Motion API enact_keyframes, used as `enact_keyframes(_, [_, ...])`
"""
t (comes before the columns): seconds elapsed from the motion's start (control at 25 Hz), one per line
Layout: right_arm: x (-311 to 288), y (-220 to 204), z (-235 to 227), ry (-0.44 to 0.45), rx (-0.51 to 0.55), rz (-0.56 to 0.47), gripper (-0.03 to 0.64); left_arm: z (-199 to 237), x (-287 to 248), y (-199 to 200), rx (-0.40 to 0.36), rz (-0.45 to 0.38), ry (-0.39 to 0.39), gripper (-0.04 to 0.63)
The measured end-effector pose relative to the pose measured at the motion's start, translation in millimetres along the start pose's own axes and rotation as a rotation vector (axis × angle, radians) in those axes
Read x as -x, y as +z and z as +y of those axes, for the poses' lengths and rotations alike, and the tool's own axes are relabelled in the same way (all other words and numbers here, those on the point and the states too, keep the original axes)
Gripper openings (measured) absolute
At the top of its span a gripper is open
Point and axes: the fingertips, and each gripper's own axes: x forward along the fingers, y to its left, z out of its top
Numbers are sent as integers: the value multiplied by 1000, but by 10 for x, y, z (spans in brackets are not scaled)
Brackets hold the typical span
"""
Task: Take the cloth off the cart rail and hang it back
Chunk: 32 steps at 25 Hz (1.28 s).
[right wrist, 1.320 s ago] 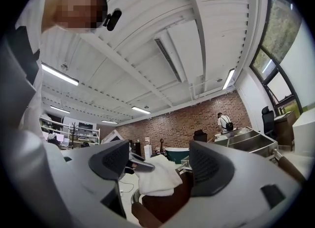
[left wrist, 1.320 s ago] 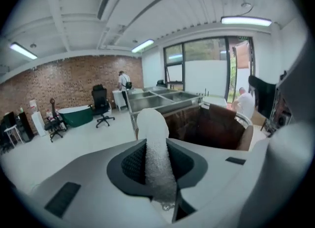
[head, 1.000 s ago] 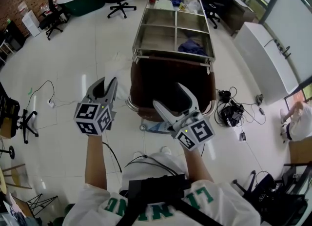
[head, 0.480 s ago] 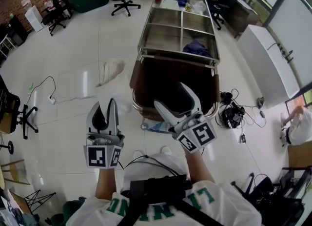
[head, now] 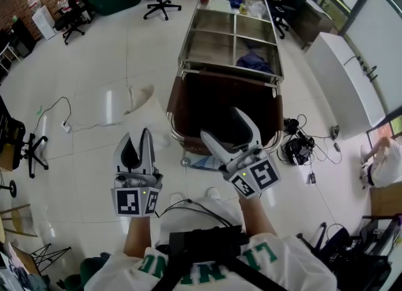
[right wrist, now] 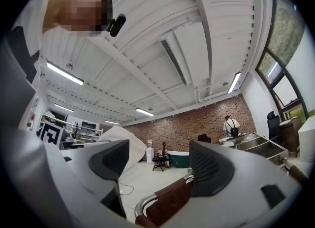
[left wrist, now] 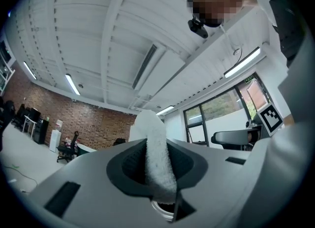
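Over floor, left tongs pinch cloth (end poking out).

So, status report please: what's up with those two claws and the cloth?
Left gripper: jaws shut on white cloth, held clear of the cart rail. Right gripper: jaws open, empty, near that rail. Nothing seen in the way.

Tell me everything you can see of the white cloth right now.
The cloth is white and looks like fluffy terry towelling. The left claw is shut on one bunched edge; in the left gripper view a narrow fold stands up between the jaws. The rest billows up and forward from the claw as a loose sheet over the pale floor, left of the cart's brown rail and seemingly clear of it. Nothing else visibly touches it.
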Motion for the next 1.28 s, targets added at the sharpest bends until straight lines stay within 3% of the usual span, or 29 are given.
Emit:
enact_keyframes(0.52, [135, -12, -87, -46, -1, 1, 388, -135, -160, -95, 10, 44, -58, 72])
enact_keyframes(0.88, [389, 12, -343, -135, 12, -7, 388, -553, -754, -395, 35, 152, -219, 72])
enact_keyframes(1.12, [609, 38, -592, -213, 15, -12, 388, -909, -1378, -575, -13, 220, -318, 72])
enact_keyframes(1.28, [706, 81, -690, -242, 21, -20, 388, -1115, -1900, -666, -60, 215, -379, 72])
